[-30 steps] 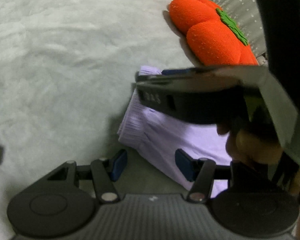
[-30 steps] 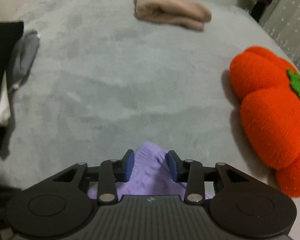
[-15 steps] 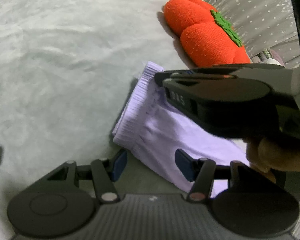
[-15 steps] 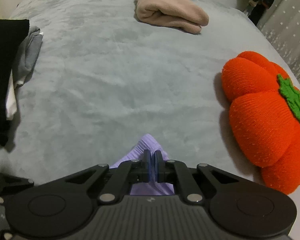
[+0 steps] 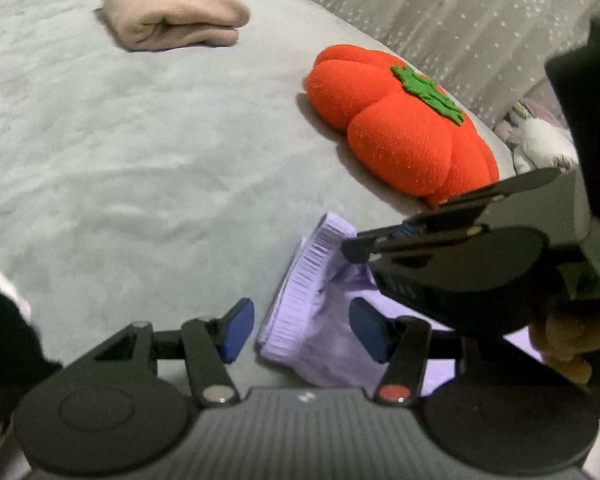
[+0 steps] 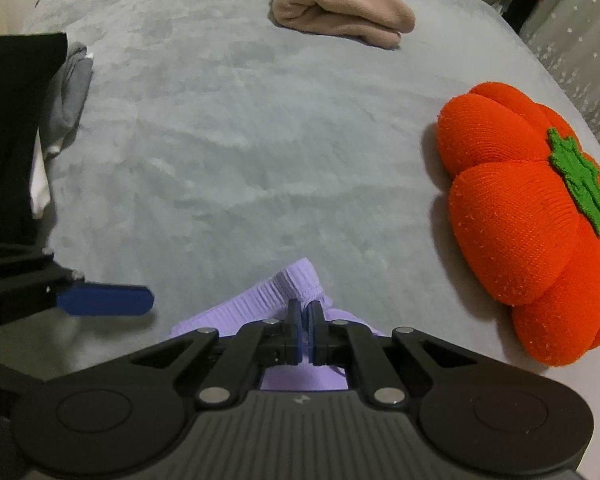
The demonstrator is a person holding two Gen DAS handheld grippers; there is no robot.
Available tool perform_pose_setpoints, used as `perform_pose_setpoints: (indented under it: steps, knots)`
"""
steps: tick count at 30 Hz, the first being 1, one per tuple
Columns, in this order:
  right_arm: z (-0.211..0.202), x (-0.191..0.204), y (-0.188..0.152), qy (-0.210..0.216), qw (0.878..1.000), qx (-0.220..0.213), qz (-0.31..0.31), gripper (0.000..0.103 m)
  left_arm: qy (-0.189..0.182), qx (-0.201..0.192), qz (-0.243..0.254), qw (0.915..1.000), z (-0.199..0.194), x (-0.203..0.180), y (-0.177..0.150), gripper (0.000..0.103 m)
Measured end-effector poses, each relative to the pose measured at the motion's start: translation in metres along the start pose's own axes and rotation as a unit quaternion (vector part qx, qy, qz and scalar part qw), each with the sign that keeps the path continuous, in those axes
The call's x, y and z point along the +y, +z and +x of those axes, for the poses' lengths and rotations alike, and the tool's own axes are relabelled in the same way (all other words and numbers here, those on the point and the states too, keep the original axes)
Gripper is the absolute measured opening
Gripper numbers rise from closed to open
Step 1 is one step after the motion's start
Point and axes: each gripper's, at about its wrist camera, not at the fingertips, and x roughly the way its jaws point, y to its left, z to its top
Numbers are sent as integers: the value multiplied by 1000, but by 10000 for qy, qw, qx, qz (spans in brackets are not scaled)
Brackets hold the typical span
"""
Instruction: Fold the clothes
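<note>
Two grippers work low over a soft grey blanket [image 6: 228,128] with a short, plush nap that shows faint brushed streaks. At the bottom centre of the right wrist view, the right gripper [image 6: 303,330] has its blue-padded jaws pinched together on a fold of the lilac garment [image 6: 260,296], a thin, smooth knit with a ribbed, gathered band along its upper edge. That band bunches up just ahead of the fingertips. In the left wrist view the same garment lies in the lower middle, its ribbed edge running diagonally, and the left gripper [image 5: 302,330] has its jaws wide apart, one pad on each side of the band's corner, holding nothing. The right tool's black body crosses the right of that frame, with part of the person's hand [image 5: 568,336] beneath it. A plump orange cushion [image 6: 528,224] shaped like a pumpkin, coarsely knitted with a green felt-like stalk patch, sits at the right. A folded beige fleecy garment [image 6: 340,20] rests at the top, and dark and grey clothes [image 6: 64,92] lie heaped at the left edge.
</note>
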Motion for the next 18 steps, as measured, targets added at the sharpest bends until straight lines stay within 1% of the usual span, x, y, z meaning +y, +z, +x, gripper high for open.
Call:
perform_pose_setpoints:
  steps: [2,4,5,7,11,15,18]
  knots:
    - [4,-2,1,79,9999,0,65,5,-170,57,69,9998,9,-1,0,53]
    - [12,-2,1,84,9999,101,16,5,-340,114,138,9993,18,-2,1,53]
    - [17,-2,0,68,9999,157,-21,5,-406,56,308,9987,21,-6,1,53]
    - [22,-5,0,51,9998,198,-13,5,-441,35,402,9982,27,-9,2,53]
    - [23,-18,0,77,9997,16,213,5,-510,-8,591,9969,38,-16,3,53]
    - [21,-26,-1,6,9988,-231,425,5,-549,-92,369,9978,38,-8,2,52]
    - [13,-24,-8,-211,9963,-565,619,6,-716,-49,48,9974,33,10,8,52]
